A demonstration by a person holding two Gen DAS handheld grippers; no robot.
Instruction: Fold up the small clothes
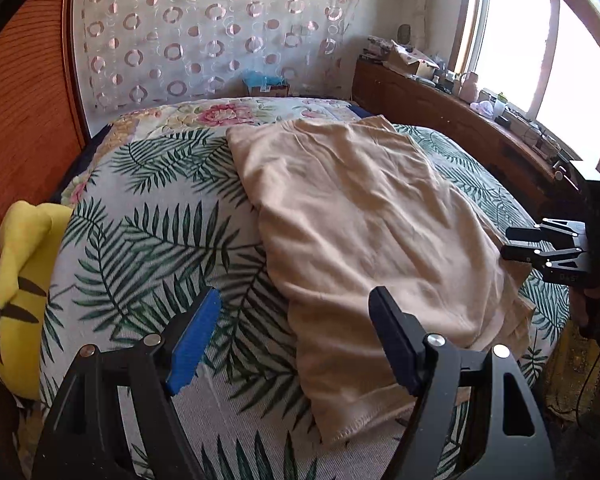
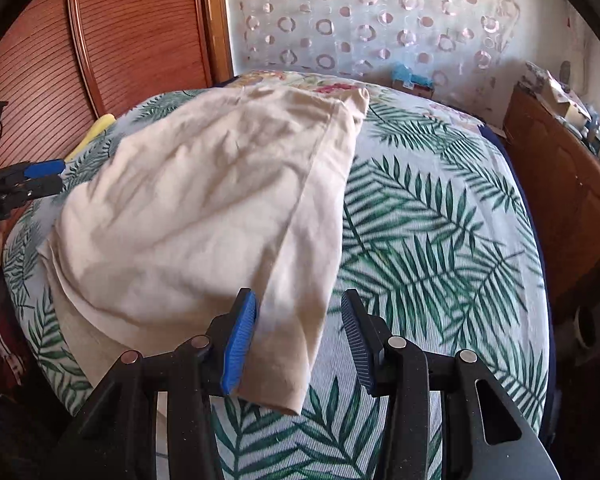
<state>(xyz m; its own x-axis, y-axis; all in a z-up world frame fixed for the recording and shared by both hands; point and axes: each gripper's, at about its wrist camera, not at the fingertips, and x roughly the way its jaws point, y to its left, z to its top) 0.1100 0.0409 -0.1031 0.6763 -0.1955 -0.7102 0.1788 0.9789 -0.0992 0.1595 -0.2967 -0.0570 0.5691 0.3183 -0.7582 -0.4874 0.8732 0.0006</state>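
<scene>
The bed (image 1: pixel 148 240) under me wears a palm-leaf cover, and the beige cloth (image 1: pixel 360 220) lies along its middle, folded over. A yellow cloth (image 1: pixel 20 280) sits at the bed's edge. My left fingers (image 1: pixel 296 340) and right fingers (image 2: pixel 298 332) stand apart, holding nothing.

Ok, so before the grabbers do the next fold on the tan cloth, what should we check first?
1. Left gripper open, nothing in it: ok.
2. Right gripper open, not pinching: ok.
3. Tan cloth lying on the leaf-print bedspread: ok.
4. Cloth smooth: not ok, some wrinkles.
5. Near corner between the right gripper's fingers: ok.
6. Yellow cloth clear of the tan one: ok.
</scene>
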